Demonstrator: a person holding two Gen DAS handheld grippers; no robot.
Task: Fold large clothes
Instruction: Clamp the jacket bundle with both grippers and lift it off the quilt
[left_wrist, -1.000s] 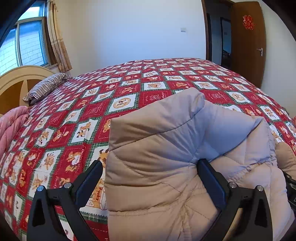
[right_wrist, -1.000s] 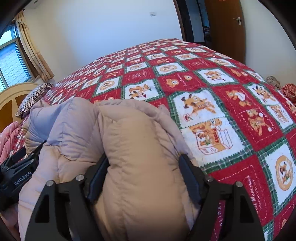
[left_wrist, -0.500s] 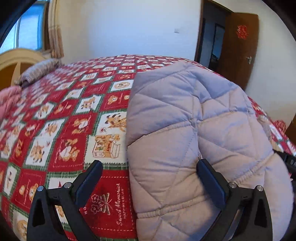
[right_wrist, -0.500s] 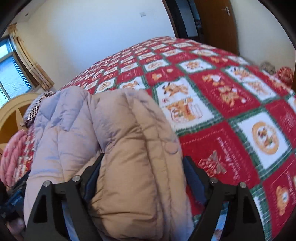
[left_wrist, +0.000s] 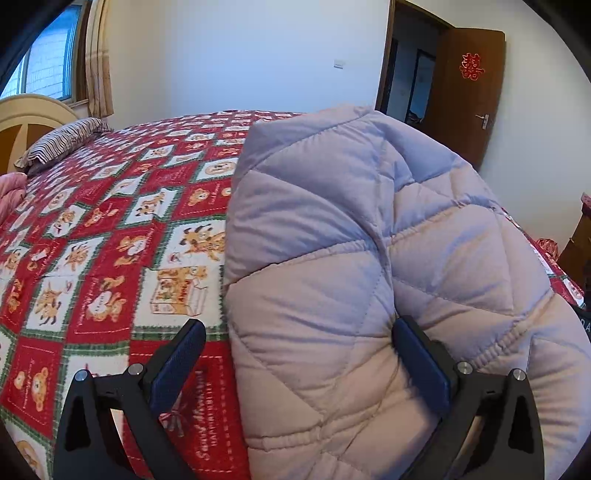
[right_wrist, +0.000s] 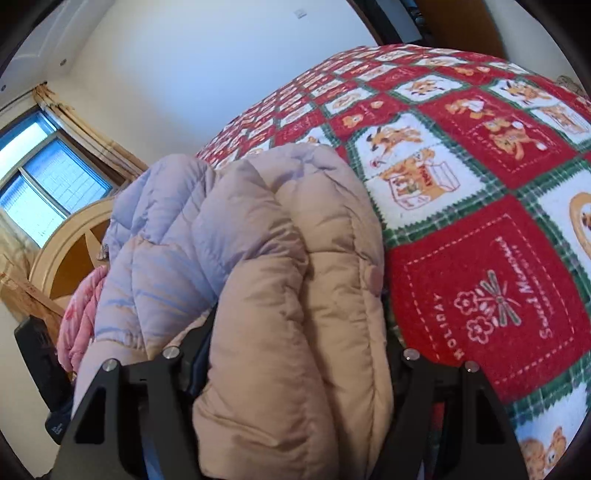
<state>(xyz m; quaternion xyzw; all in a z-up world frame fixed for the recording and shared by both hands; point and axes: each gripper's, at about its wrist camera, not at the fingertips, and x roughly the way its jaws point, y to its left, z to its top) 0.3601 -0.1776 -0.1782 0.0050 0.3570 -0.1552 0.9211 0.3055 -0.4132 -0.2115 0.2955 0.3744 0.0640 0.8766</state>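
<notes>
A puffy quilted jacket (left_wrist: 351, 258), pale pink-beige, is bunched up over the red patchwork bed cover (left_wrist: 110, 229). My left gripper (left_wrist: 299, 354) is open; its right finger presses into the jacket's folds and its left finger hangs free above the bed cover. In the right wrist view the jacket (right_wrist: 280, 280) bulges between the fingers of my right gripper (right_wrist: 295, 350). Its jaws stand wide with the thick roll of fabric filling the gap, and the fingertips are hidden by the cloth.
A striped pillow (left_wrist: 62, 142) and a wooden headboard (left_wrist: 26, 118) are at the bed's far left. A pink blanket (right_wrist: 79, 317) lies by the headboard. An open brown door (left_wrist: 469, 88) is at the back right. A window (right_wrist: 44, 177) with curtains is on the left.
Both grippers have lifted and swung the jacket, so it bulges higher and closer in both views. The right wrist view has tilted; the bed cover now fills its right side.
</notes>
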